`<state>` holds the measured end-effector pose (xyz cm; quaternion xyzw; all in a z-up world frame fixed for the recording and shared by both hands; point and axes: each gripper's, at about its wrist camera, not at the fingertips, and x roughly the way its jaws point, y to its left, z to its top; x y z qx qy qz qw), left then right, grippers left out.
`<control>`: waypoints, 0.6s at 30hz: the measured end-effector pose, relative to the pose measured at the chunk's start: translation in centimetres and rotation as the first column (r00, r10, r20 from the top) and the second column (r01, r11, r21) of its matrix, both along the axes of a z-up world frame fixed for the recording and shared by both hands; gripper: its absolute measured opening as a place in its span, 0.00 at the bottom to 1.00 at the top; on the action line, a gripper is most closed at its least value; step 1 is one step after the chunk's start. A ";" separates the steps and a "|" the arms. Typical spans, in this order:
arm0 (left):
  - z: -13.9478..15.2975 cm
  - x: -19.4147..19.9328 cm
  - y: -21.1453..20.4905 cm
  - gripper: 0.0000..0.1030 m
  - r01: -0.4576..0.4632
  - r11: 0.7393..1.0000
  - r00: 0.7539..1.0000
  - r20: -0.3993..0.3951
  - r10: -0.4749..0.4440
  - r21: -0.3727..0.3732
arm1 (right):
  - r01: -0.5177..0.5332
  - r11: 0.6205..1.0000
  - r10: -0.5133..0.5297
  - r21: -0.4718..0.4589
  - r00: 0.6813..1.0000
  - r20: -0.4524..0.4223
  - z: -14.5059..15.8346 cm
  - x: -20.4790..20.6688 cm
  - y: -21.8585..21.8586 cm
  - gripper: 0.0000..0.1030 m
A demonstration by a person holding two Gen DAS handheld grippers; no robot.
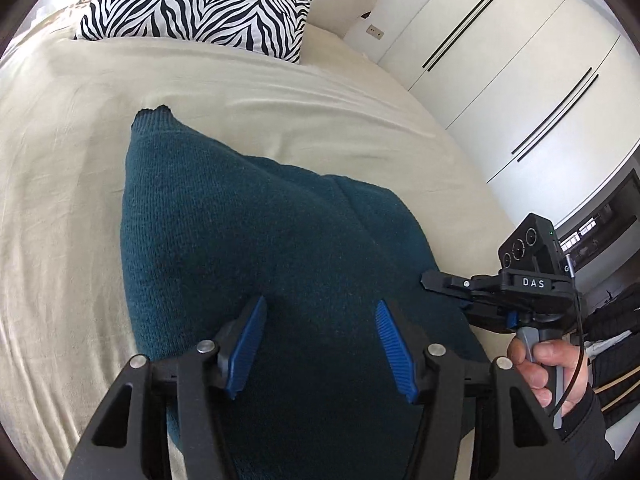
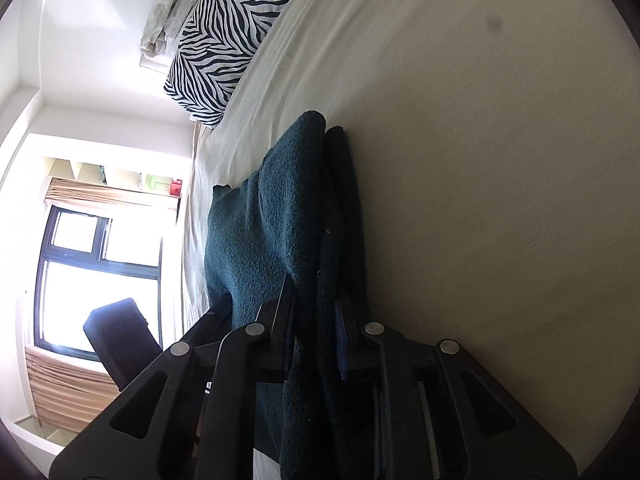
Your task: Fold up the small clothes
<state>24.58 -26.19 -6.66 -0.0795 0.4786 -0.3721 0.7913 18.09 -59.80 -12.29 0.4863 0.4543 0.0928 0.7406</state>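
The teal knitted garment (image 1: 248,232) is being taken as the landmark, and it is lying on the cream bedsheet (image 1: 60,200) of a bed, folded into a thick, rounded bundle with one ribbed corner sticking out at its far end.

Nearest the left wrist camera, the left gripper (image 1: 320,344) is being held just above the near part of the garment. Its blue ribbed pads (image 1: 394,344) are standing apart, released, with only the knit surface seen between them; nothing is being pinched.

At the near right edge of the garment, the right gripper (image 2: 316,332) is being kept clenched on a fold of the teal fabric: in the right wrist view, cloth is being squeezed between the two dark fingers and is running away from them in doubled layers across the sheet. In the left wrist view the same tool (image 1: 516,280) is seen lying sideways against the garment's edge, with its grey handle being gripped by a person's hand (image 1: 548,372) in a dark sleeve.

Beyond the garment's far end, open sheet is being shown, and further still a zebra-striped pillow (image 1: 200,4) is resting at the head of the bed. To the right of the garment, past the bed's edge, white wardrobe doors (image 1: 520,80) with thin dark handles are being seen. In the right wrist view, a bright window (image 2: 96,280) is being seen beyond the bed.
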 end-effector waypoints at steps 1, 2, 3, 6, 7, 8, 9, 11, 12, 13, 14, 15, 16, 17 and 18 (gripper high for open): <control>0.0 -0.2 0.1 0.57 0.001 1.000 1.000 0.010 -0.001 -0.003 | 0.014 0.999 -0.015 -0.032 1.000 -0.011 0.6 -0.2 -0.2 0.15; -0.1 -0.4 0.1 0.57 0.003 1.000 1.000 0.021 -0.003 0.002 | 0.027 0.995 -0.028 -0.097 1.000 -0.012 1.6 -0.5 -0.3 0.16; -0.3 -0.4 0.0 0.57 0.006 1.000 0.999 0.032 -0.006 0.008 | 0.036 0.984 -0.038 -0.177 0.999 -0.005 2.8 -1.0 -0.3 0.16; -0.7 -0.4 0.0 0.57 -0.002 1.000 0.999 0.039 0.002 -0.001 | 0.042 0.972 -0.025 -0.230 0.997 0.074 6.4 -1.3 0.7 0.16; -0.8 -0.3 0.1 0.57 -0.008 1.000 0.999 0.035 0.008 -0.010 | 0.035 0.977 -0.012 -0.212 0.994 0.112 7.4 -1.0 1.1 0.16; -0.9 -0.3 0.1 0.57 -0.013 1.000 0.999 0.032 0.013 -0.014 | 0.026 0.978 0.002 -0.209 0.991 0.134 8.1 -0.5 1.6 0.16; -0.9 -0.3 0.1 0.57 -0.015 1.000 0.999 0.032 0.015 -0.014 | 0.009 0.978 0.021 -0.209 0.990 0.137 8.5 0.3 2.1 0.16; -0.8 -0.5 0.1 0.57 -0.012 1.000 0.999 0.036 0.013 -0.007 | -0.020 0.983 0.043 -0.185 0.991 0.124 8.2 2.5 2.9 0.16; -0.8 -0.4 0.0 0.57 -0.012 1.000 0.999 0.036 0.012 -0.005 | -0.027 0.985 0.046 -0.171 0.992 0.113 7.6 3.6 3.1 0.16; -0.8 -0.4 0.1 0.57 -0.012 1.000 0.999 0.035 0.012 -0.006 | -0.037 0.989 0.051 -0.146 0.994 0.095 6.7 4.9 3.4 0.16; -0.8 -0.4 0.1 0.57 -0.011 1.000 0.999 0.036 0.011 -0.007 | -0.045 0.992 0.053 -0.114 0.996 0.068 5.5 5.9 3.4 0.16; -0.9 -0.5 0.1 0.56 -0.009 1.000 0.999 0.041 0.009 -0.006 | -0.036 0.993 0.039 -0.109 0.999 0.028 4.1 7.0 3.5 0.16; -0.9 -0.9 0.2 0.55 -0.002 1.000 0.999 0.049 0.002 -0.005 | -0.017 0.992 0.015 -0.123 1.000 -0.017 2.7 7.3 3.1 0.15; -1.1 -0.9 0.2 0.55 0.004 1.000 0.998 0.057 -0.003 -0.002 | -0.003 0.995 0.001 -0.095 1.000 -0.020 1.4 7.7 2.8 0.11; -1.3 -0.9 0.3 0.51 0.004 1.000 0.998 0.064 -0.004 -0.001 | 0.011 0.998 -0.011 -0.061 1.000 0.002 0.6 7.6 2.2 0.08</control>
